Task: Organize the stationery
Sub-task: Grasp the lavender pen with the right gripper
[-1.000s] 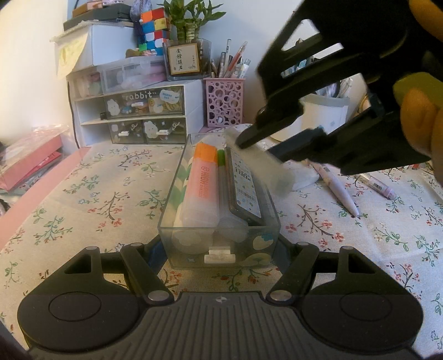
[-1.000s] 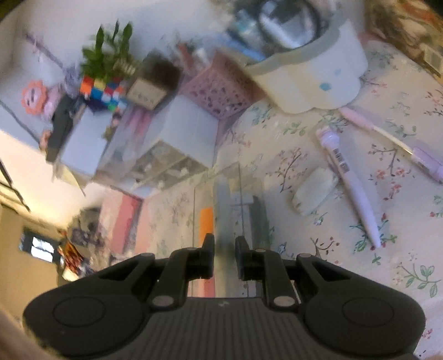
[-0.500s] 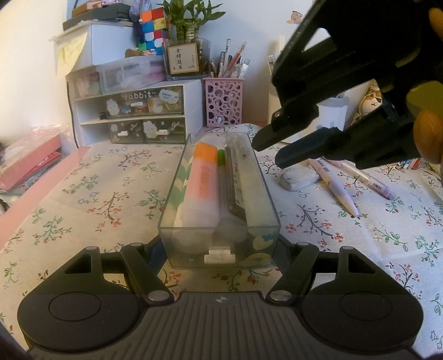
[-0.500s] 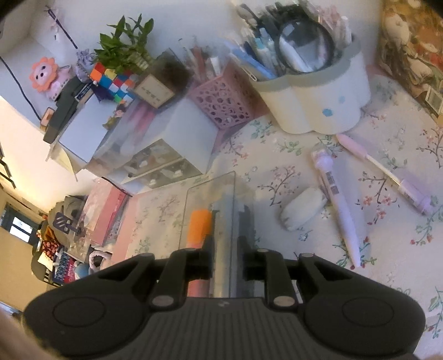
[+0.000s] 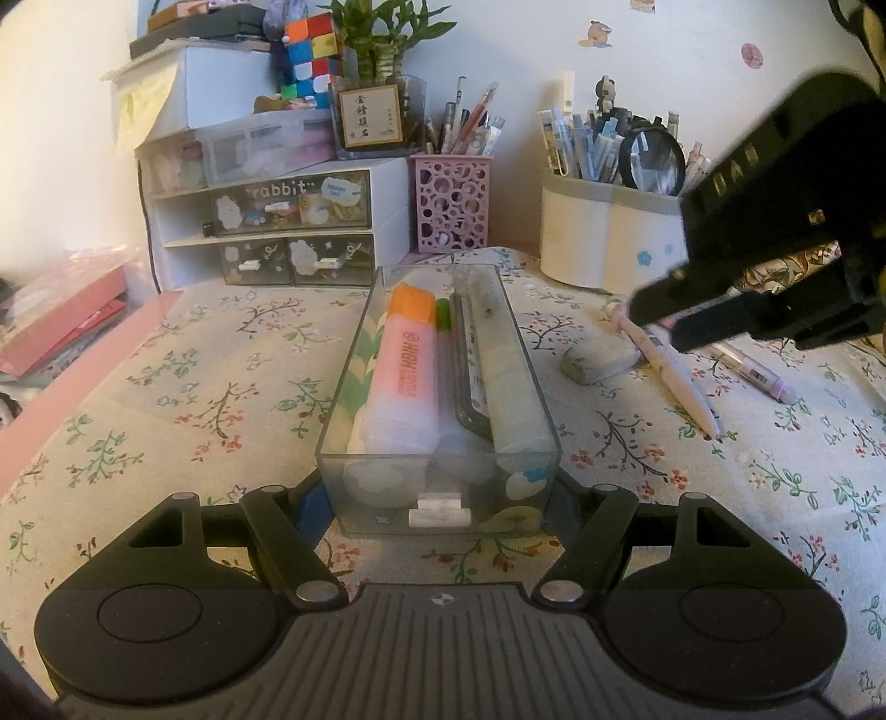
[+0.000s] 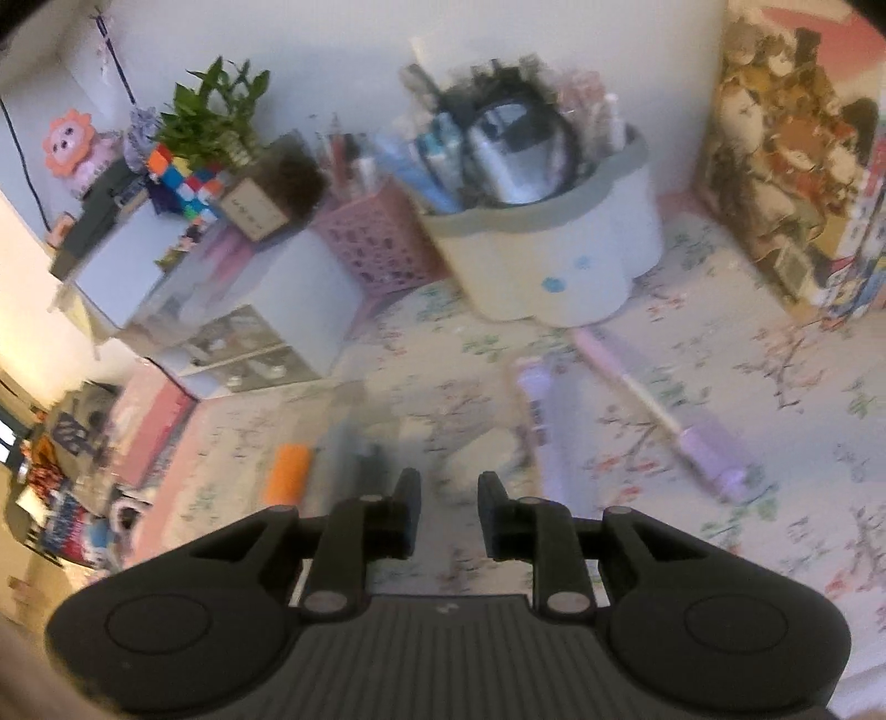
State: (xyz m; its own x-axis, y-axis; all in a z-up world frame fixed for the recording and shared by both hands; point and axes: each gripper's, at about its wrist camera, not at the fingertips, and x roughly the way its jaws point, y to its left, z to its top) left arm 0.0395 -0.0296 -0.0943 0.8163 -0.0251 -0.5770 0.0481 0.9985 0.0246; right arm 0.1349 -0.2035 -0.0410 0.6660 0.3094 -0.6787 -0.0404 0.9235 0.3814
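Writing read: "HIGH" runs along the orange-capped highlighter (image 5: 401, 363); "rabbit" is on the clear front of a drawer unit (image 5: 288, 207) at upper left of the left wrist view; the framed sign (image 5: 370, 118) above it bears characters too small to read.
Clear box (image 5: 440, 501): centre of the left wrist view, on the floral cloth (image 5: 166, 399), long side running away from the camera.
Box contents: four long items side by side: the highlighter, a green-capped pen (image 5: 443, 318), a dark flat case with a printed label (image 5: 470, 365), and a pale piece along the right wall.
Left gripper (image 5: 440, 518): low in its own view, angled down; its fingers press the two outer side walls of the box at its near end, clamping it.
Right gripper (image 5: 662, 324): enters from the upper right of the left wrist view, tips slanting down to the left above the loose pens; its jaws are opening, nothing between them. Its own view is blurred.
Loose on the cloth, right of the box: one grey-white eraser (image 5: 601, 359), and two pale pink pens (image 5: 673, 371), (image 5: 756, 375).
Holders at the back: two, a pink perforated cup (image 5: 451, 202) and a cream tub (image 5: 606, 241) holding pens and one magnifying glass (image 5: 650, 163).
Upper left: one colour cube (image 5: 310, 61), one potted plant (image 5: 382, 33).
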